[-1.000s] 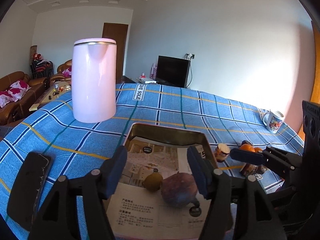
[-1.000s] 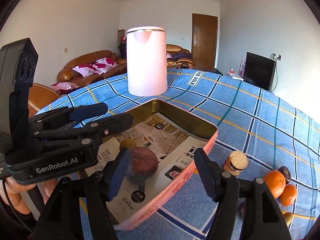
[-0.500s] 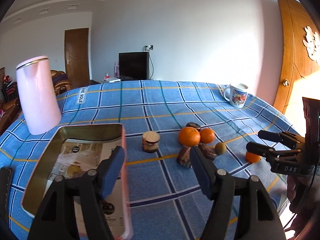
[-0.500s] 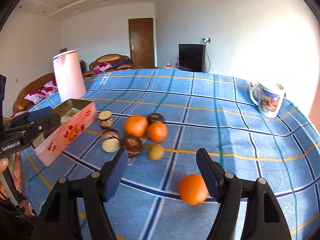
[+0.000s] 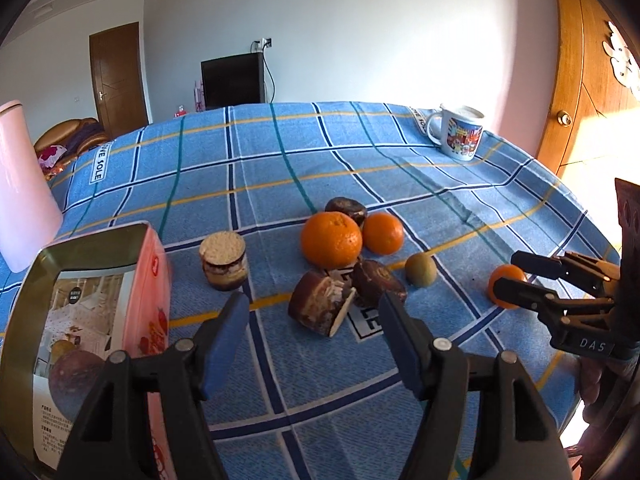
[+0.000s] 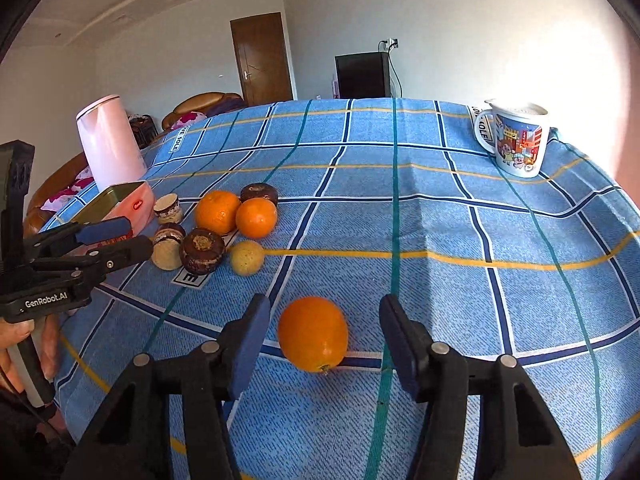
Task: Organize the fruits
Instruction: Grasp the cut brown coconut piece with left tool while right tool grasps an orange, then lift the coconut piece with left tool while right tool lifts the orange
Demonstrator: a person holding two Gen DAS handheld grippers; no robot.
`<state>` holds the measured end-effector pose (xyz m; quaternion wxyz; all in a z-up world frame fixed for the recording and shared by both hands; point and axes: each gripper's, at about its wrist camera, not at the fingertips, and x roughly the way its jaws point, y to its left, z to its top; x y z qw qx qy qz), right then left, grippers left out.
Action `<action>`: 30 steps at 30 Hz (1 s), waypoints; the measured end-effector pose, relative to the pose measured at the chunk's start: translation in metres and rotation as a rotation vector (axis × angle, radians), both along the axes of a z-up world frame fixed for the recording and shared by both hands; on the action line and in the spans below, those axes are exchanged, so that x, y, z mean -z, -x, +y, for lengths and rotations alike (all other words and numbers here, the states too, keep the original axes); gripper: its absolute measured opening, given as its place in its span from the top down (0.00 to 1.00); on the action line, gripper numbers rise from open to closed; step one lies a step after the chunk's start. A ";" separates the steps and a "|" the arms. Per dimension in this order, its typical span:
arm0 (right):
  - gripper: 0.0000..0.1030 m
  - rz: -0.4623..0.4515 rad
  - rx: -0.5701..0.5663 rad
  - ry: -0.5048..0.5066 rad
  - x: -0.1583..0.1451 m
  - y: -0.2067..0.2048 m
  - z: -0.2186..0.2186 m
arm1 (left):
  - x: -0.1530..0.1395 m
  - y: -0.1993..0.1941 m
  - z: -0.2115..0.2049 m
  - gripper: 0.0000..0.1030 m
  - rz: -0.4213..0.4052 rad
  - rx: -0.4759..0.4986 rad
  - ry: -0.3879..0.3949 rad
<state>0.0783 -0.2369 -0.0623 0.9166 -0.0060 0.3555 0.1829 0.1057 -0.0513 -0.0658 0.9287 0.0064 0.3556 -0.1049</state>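
Note:
My right gripper (image 6: 325, 316) straddles a lone orange (image 6: 314, 334) near the table's front edge. Its jaws are closing, with a gap still showing on both sides of the orange. My left gripper (image 5: 312, 316) hovers low in front of a broken brown cake (image 5: 320, 308); its jaws are closing too and touch nothing. Behind lie a large orange (image 5: 331, 240), a smaller orange (image 5: 383, 233) and a yellow-green fruit (image 5: 421, 269). The pink tin (image 5: 156, 292) at the left holds a dark purple fruit (image 5: 74, 376) and a small yellow one (image 5: 62, 348).
Round cream-filled cakes (image 5: 223, 260) and dark cakes (image 5: 346, 208) sit among the fruit on the blue checked cloth (image 5: 280, 160). A printed mug (image 6: 516, 140) stands at the far right, a pink kettle (image 6: 110, 144) at the far left. The table edge curves close on the right.
Both grippers swung right, away from above the tin, to the fruit pile. The right one came down around the lone orange and its jaws narrowed.

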 end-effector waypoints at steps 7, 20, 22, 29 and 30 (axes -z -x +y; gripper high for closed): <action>0.62 0.065 -0.054 0.004 0.008 -0.007 0.006 | 0.009 -0.016 -0.007 0.53 0.095 0.040 0.008; 0.64 -0.002 -0.090 0.000 0.003 0.004 0.008 | -0.001 -0.010 -0.001 0.62 0.029 0.049 0.064; 0.64 -0.018 -0.087 0.003 0.002 0.006 0.009 | -0.003 -0.008 -0.001 0.62 0.018 0.049 0.068; 0.64 -0.063 -0.086 -0.001 -0.002 0.011 0.009 | -0.006 0.003 0.003 0.62 -0.021 0.051 0.090; 0.64 -0.068 -0.085 -0.003 -0.002 0.011 0.008 | -0.005 0.005 0.002 0.62 -0.027 0.047 0.087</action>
